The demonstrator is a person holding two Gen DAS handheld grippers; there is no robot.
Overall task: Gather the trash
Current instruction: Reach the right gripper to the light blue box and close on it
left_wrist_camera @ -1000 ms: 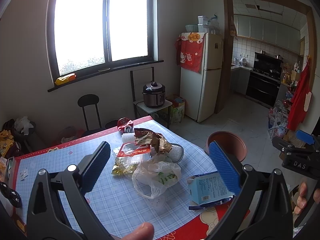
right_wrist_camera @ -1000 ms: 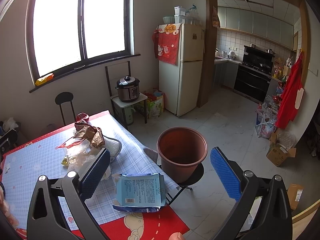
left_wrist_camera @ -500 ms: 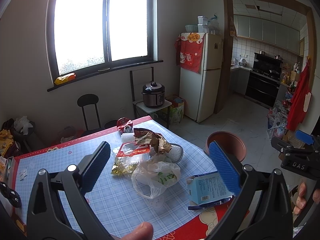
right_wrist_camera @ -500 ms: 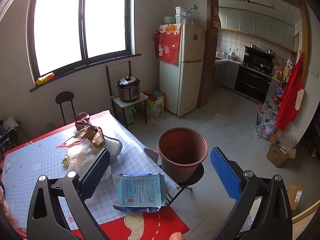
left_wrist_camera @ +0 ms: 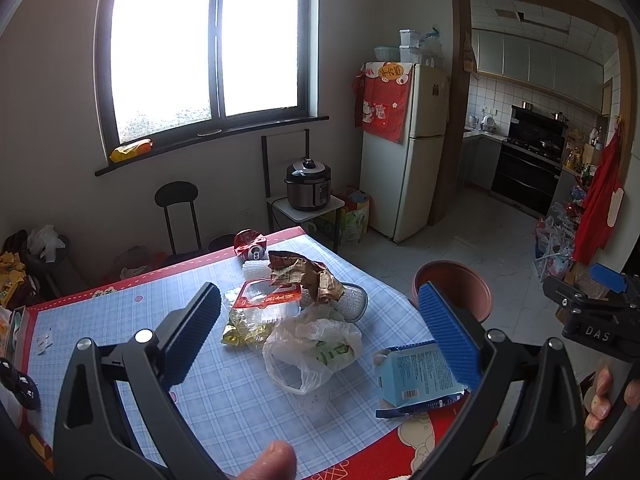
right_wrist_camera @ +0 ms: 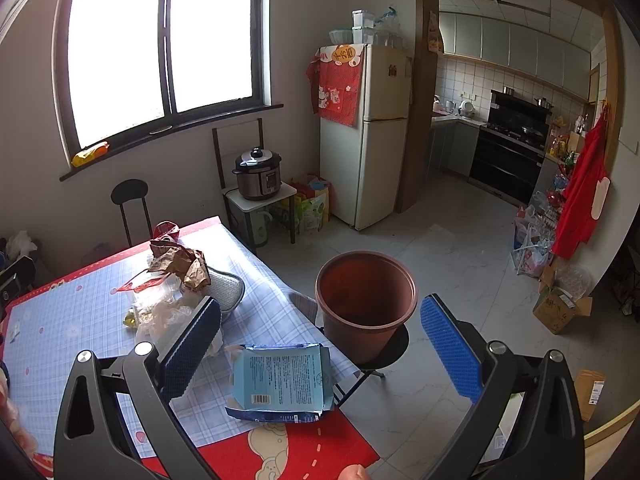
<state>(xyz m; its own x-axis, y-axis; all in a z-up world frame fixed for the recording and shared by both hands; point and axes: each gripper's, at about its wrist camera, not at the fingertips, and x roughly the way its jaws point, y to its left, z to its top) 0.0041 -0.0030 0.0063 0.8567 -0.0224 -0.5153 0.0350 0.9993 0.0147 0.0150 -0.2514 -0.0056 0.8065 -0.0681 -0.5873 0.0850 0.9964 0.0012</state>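
While both grippers hang above the near edge of the bench (left_wrist_camera: 120, 360), neither holds anything: the left gripper (left_wrist_camera: 320, 344) has its jaws spread wide, framing the litter pile at the centre of its view, and the right gripper (right_wrist_camera: 320, 352) has its jaws spread just as wide, with the blue carton and the bucket showing between them. The trash lies on the blue checked cloth in the middle of the left wrist frame: a crumpled brown wrapper (left_wrist_camera: 308, 276) on top of a red-edged clear packet (left_wrist_camera: 268, 300), a gold foil wrapper (left_wrist_camera: 244, 330) just below it, a whitish plastic bag (left_wrist_camera: 316, 348) in front, and a crushed red can (left_wrist_camera: 250, 244) at the far edge of the bench. A grey mesh item (left_wrist_camera: 352, 304) lies beside the brown wrapper, partly under it. The flattened blue carton (right_wrist_camera: 280, 380) rests at the bench's near corner, in the lower centre of the right wrist frame, half on the checked cloth and half on the red border. The brown bucket (right_wrist_camera: 366, 300) stands on a black stool (right_wrist_camera: 384, 354) just beside that corner, right of centre, open and upright. In the right lower corner of the left wrist frame the right gripper's body shows, with a person's fingertips (left_wrist_camera: 600, 396) around its handle.
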